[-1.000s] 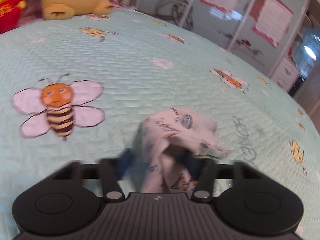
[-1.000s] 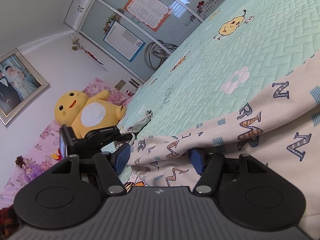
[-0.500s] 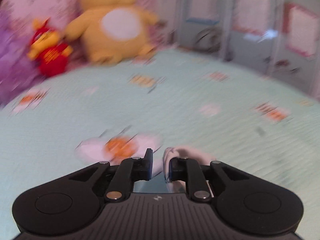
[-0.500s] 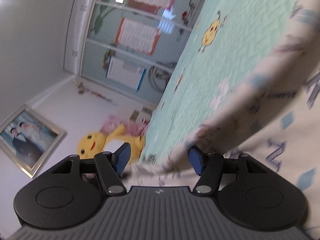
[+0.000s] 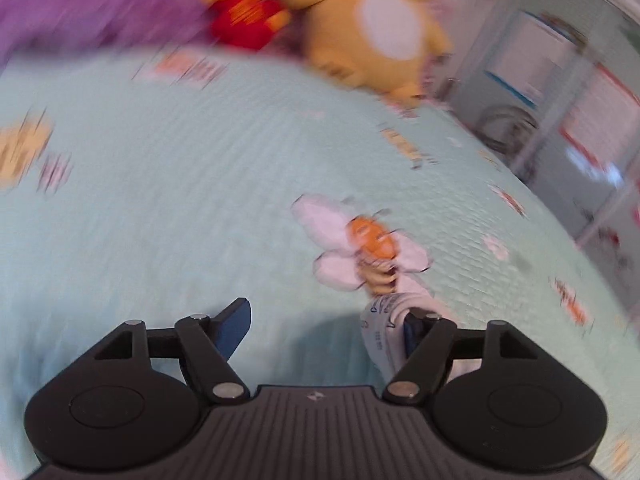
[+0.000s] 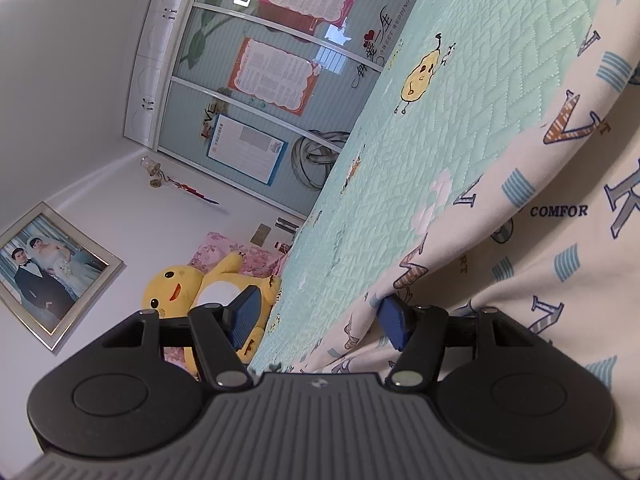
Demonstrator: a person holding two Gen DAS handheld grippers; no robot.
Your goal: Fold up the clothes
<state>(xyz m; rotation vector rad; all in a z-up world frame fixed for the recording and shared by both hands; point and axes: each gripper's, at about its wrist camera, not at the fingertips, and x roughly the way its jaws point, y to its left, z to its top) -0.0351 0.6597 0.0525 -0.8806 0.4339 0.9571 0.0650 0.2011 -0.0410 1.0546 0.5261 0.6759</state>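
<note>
A cream garment (image 6: 540,240) printed with letters and blue stripes lies on the mint quilted bedspread (image 6: 400,168), filling the right side of the right wrist view. My right gripper (image 6: 320,318) is open; the garment's edge rests against its right finger and nothing sits between the pads. In the blurred left wrist view, a small fold of the same garment (image 5: 380,330) hangs against the right finger of my left gripper (image 5: 324,330), which is open wide above the bedspread (image 5: 160,220).
A big yellow plush toy (image 5: 372,32) (image 6: 176,284), a red toy (image 5: 244,20) and purple bedding (image 5: 80,4) sit at the head of the bed. A sliding-door wardrobe (image 6: 260,80) runs along the far side. A framed photo (image 6: 48,268) hangs on the wall.
My left gripper was shut on a fold of the garment half a second ago and has opened wide, swinging left toward the toys. My right gripper stayed open and tilted further.
</note>
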